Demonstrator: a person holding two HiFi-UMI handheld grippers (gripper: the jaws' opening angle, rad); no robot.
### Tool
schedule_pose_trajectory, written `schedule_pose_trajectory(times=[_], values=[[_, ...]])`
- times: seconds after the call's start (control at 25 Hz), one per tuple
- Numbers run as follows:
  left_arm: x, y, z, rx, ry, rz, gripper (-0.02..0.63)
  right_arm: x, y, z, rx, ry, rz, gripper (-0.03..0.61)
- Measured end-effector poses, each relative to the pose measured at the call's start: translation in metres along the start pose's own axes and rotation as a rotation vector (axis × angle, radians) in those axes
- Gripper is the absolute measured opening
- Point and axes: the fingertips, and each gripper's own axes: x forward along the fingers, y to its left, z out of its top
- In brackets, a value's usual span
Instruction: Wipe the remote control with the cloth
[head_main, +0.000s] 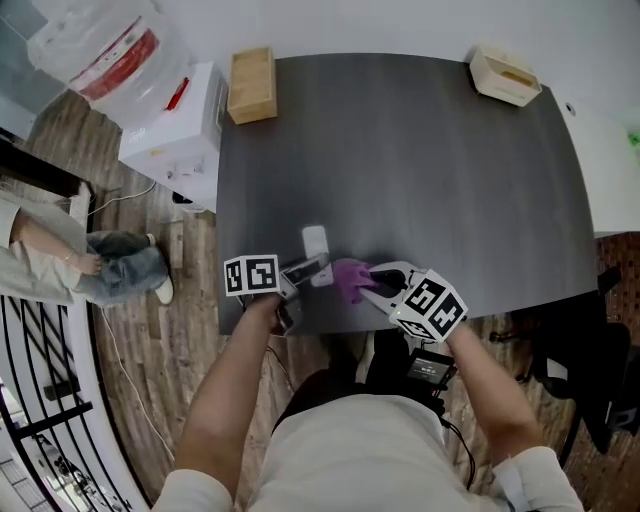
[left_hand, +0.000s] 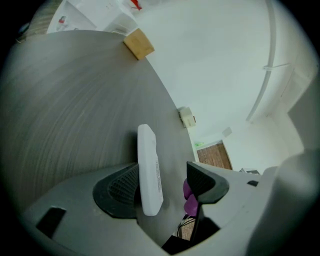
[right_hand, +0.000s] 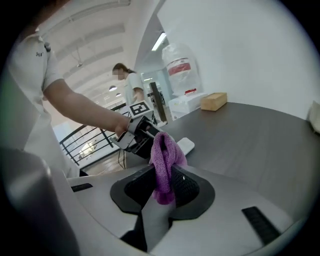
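Observation:
A white remote control lies on the dark grey table near its front edge. My left gripper is at the remote's near end. In the left gripper view the remote rests against the left pad, and a gap of table shows between it and the right pad, so the left gripper stands open around it. Just to the right, my right gripper is shut on a bunched purple cloth. The cloth sticks up from between its pads, close to the remote.
A wooden block sits at the table's back left corner and a beige holder at the back right. Left of the table stand a white cabinet with a water bottle, and a seated person beside a black railing.

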Motion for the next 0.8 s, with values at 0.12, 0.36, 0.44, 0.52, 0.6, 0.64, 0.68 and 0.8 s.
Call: schedule_pose_trajectory(times=[0.12, 0.36, 0.44, 0.52, 0.6, 0.64, 0.68, 0.8], values=[[0.001, 0.0, 0.001, -0.013, -0.015, -0.003, 0.302, -0.007, -0.024, -0.006, 0.075, -0.005, -0.072, 0.092], [0.006, 0.012, -0.003, -0.022, -0.01, 0.094, 0.229, 0.028, -0.046, -0.029, 0.177, 0.091, -0.171, 0.092], [0.004, 0.02, -0.006, -0.032, -0.002, 0.142, 0.121, 0.032, -0.054, -0.025, 0.181, 0.088, -0.205, 0.092], [0.004, 0.022, -0.006, -0.04, -0.007, 0.144, 0.115, 0.032, -0.07, -0.014, 0.164, 0.081, -0.252, 0.092], [0.003, 0.022, -0.005, -0.038, -0.004, 0.145, 0.115, 0.037, -0.088, 0.002, 0.149, 0.081, -0.287, 0.092], [0.003, 0.022, -0.005, -0.034, -0.002, 0.145, 0.115, 0.043, -0.096, 0.01, 0.149, 0.083, -0.292, 0.092], [0.003, 0.022, -0.005, -0.026, -0.002, 0.144, 0.115, 0.05, -0.102, 0.016, 0.157, 0.087, -0.289, 0.092], [0.004, 0.013, -0.007, 0.048, -0.007, 0.109, 0.106, 0.067, -0.111, 0.025, 0.196, 0.109, -0.264, 0.092]])
